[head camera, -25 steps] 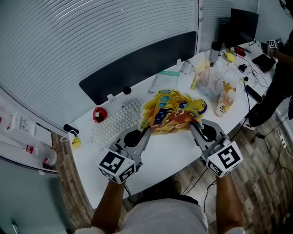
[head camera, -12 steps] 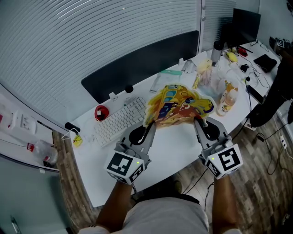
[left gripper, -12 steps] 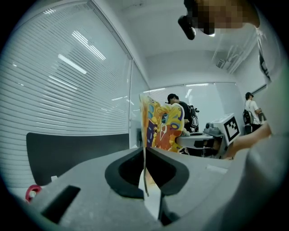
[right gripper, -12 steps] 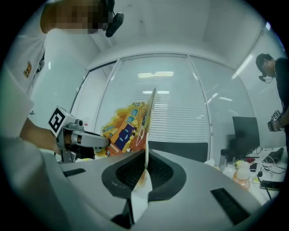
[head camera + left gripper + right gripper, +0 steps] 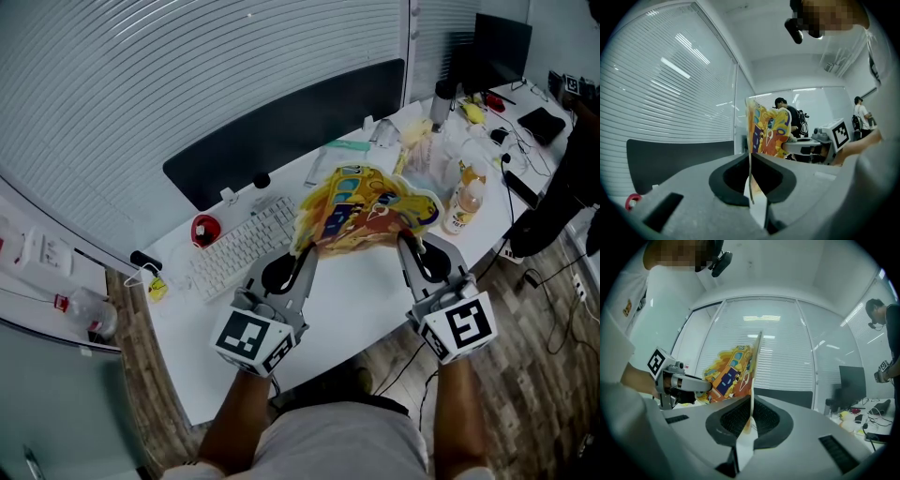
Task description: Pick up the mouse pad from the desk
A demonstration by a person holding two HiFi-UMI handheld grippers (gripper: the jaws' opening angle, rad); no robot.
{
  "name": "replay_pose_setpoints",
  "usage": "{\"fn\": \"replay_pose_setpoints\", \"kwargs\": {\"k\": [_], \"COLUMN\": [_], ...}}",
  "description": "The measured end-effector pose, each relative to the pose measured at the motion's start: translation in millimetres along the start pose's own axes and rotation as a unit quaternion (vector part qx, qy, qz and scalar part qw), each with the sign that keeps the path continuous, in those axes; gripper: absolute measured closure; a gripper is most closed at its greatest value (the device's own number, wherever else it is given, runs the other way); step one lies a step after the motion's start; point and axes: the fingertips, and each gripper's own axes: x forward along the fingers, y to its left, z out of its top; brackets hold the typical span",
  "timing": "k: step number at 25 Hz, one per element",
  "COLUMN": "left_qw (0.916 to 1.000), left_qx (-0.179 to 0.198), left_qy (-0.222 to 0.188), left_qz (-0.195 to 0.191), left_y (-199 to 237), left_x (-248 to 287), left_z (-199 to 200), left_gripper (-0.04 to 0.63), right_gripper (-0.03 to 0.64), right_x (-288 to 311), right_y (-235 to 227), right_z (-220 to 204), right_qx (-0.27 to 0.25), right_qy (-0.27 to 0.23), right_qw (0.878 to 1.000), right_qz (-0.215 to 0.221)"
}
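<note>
Head view: compared with a second ago, the mouse pad (image 5: 366,208) hangs a little higher, clear of the surface (image 5: 347,309), stretched between the left tongs (image 5: 305,255) and right tongs (image 5: 405,246). Its long axis runs from one pair to the other, and the printed face tilts upward. It is floppy and rumpled, printed in yellow, orange and blue.

Left gripper view: the left tongs (image 5: 751,161) are clenched on the pad's edge, and the sheet (image 5: 766,129) rises edge-on ahead of them.

Right gripper view: the right tongs (image 5: 751,411) pinch the opposite edge, and the pad (image 5: 731,373) fans out to their left.
</note>
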Motion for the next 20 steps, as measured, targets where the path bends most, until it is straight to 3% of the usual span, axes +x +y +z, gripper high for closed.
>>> {"fn": "replay_pose_setpoints", "kwargs": {"k": [20], "left_qw": [0.9999], "left_qx": [0.001], "left_qy": [0.005], "left_qz": [-0.011], "left_y": [-1.8], "left_x": [2.0], "left_z": [-1.1], "left_gripper": [0.572], "right_gripper": [0.597], "right_x": [-1.4], "right_y": [-0.5], "right_z": [-1.6], "right_qx": [0.001], "right_qy": [0.008], "right_qw": [1.0], "right_qz": [-0.007]}}
